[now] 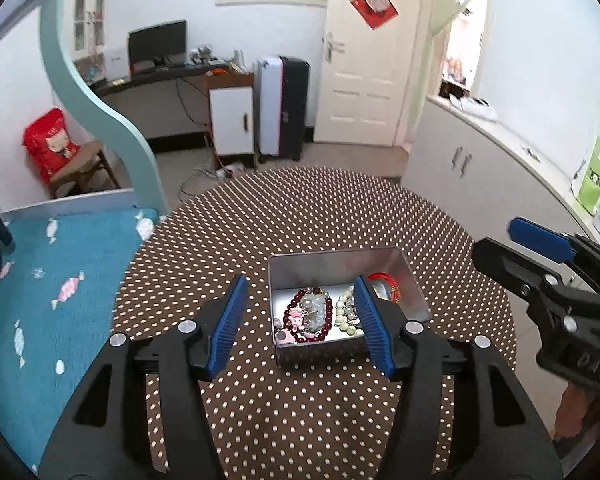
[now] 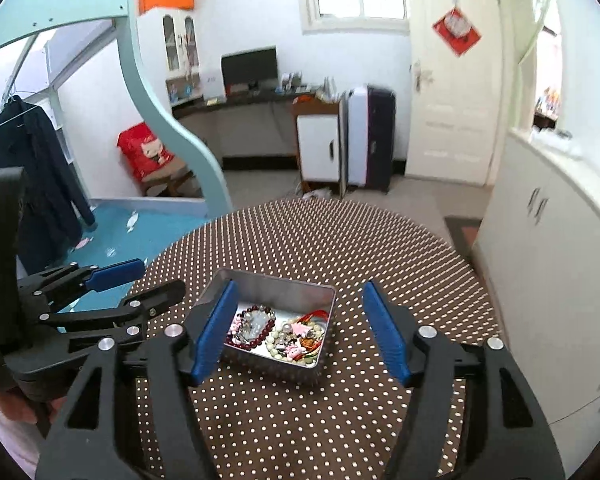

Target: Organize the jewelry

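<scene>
A silver metal tin (image 1: 340, 264) stands on the round brown polka-dot table (image 1: 300, 216). It holds a dark red bead bracelet (image 1: 330, 314), a pale green bead bracelet (image 1: 346, 312), pink charms (image 1: 296, 318) and a red cord piece (image 1: 382, 278). My left gripper (image 1: 300, 292) is open and empty, above the tin's near left part. The tin also shows in the right wrist view (image 2: 284, 284), with the jewelry (image 2: 284, 332) inside. My right gripper (image 2: 300, 300) is open and empty, hovering over the tin. Each gripper shows in the other's view, the left (image 2: 140, 284) and the right (image 1: 496, 248).
A bed with a blue candy-print cover (image 1: 60, 280) lies left of the table. White cabinets (image 2: 548, 240) stand to the right. A desk, a small cabinet and suitcases (image 1: 284, 108) stand by the far wall beside a door.
</scene>
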A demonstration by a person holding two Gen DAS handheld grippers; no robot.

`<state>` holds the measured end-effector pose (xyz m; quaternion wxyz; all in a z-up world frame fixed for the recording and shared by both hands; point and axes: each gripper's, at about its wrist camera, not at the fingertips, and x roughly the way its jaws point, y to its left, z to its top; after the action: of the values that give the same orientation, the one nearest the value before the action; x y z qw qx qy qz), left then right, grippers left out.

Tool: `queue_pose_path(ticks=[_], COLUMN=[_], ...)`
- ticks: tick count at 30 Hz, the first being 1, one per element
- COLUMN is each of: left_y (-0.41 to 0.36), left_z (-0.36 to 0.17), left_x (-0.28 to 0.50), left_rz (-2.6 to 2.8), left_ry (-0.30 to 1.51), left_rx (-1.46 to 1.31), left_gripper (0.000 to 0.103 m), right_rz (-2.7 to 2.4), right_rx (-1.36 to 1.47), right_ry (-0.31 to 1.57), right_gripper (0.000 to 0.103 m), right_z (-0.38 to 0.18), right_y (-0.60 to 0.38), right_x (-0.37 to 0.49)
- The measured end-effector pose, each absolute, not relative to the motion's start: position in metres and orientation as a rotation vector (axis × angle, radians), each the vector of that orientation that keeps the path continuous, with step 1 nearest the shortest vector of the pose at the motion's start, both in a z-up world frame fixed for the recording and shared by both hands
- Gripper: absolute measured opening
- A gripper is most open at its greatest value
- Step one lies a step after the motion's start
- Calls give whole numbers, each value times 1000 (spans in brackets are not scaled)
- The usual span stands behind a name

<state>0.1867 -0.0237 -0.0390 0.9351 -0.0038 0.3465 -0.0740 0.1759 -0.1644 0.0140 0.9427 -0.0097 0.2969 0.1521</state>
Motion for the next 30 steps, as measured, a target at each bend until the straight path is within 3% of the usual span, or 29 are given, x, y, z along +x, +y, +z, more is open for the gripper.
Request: queue_pose_path(ticks=[12,30], left_y=[-27,-44], left_z=[24,40], left_x=[106,44], left_rz=[-96,-74], left_ry=[535,438], left_rx=[9,43], left_gripper=[68,73], right_rz=[205,146], right_rx=[-79,-50], right_ry=[429,355], right_gripper=[91,96], right_z=[51,55], right_y=[-172,-193], right_x=[98,51])
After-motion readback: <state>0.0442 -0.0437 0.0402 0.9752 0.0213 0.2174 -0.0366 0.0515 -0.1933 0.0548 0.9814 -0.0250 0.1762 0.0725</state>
